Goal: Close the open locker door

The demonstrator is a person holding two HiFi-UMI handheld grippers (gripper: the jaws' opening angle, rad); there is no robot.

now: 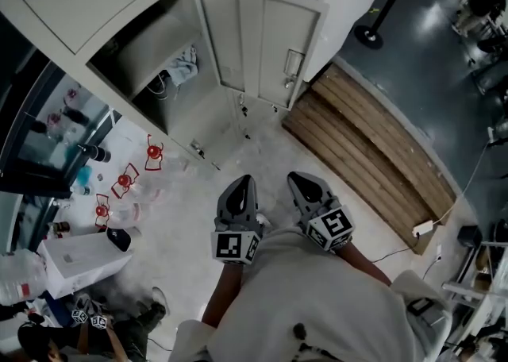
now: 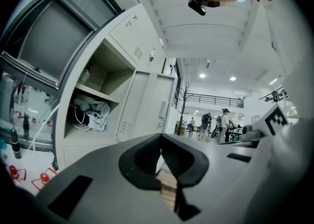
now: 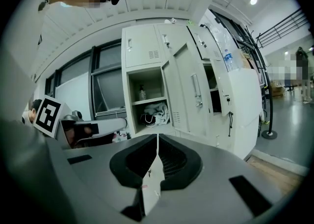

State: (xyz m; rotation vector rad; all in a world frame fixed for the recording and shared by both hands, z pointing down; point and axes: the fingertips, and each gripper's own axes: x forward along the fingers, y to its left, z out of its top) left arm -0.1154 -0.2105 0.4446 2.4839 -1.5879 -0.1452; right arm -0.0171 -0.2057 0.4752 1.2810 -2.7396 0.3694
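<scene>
Locker (image 1: 119, 3) compartment open, cloth (image 1: 184, 65) inside; door (image 1: 258, 43) swung out at its right. Planks (image 1: 373, 154) on floor right of door. Cabinet (image 1: 40, 138) left of locker, box (image 1: 79, 256) before it. Left gripper (image 1: 240, 186) and right gripper (image 1: 303, 182) side by side before locker, apart from door.

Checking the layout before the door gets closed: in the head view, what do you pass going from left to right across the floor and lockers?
white box → red objects → bundle of cloth → open locker door → wooden platform
</scene>
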